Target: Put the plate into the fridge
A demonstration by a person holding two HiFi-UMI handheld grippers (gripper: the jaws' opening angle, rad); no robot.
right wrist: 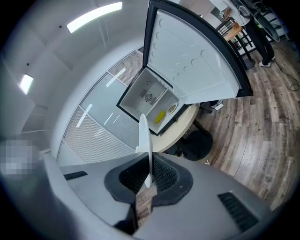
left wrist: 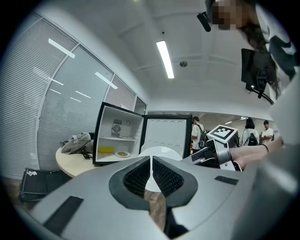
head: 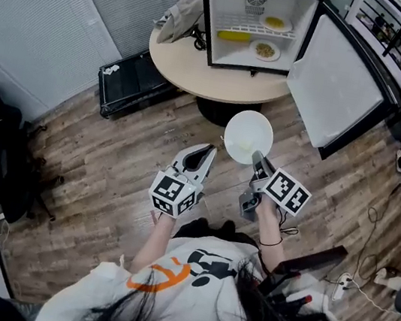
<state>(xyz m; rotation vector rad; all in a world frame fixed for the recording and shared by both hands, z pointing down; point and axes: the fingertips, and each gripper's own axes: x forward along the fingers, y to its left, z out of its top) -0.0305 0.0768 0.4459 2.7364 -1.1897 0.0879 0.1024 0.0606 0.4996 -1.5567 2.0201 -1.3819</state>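
Right gripper (right wrist: 149, 174): jaws pinched shut on the rim of a white plate (right wrist: 144, 136), seen edge-on from its own camera. Left gripper (left wrist: 151, 165): jaws together and empty, just beside it at the centre of the head view. At upper centre, well apart from the plate, the fridge (head: 256, 20) stands open on a round table (head: 192, 71), with food inside. This looks like the carrying step. The next move likely calls for stepping closer, then sliding the plate onto free shelf space.

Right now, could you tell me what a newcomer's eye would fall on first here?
The white plate, gripped by its rim in the right gripper, stands out at the centre of the head view. Beyond it, a small fridge sits on a round table with its door swung wide open and dishes of food inside.
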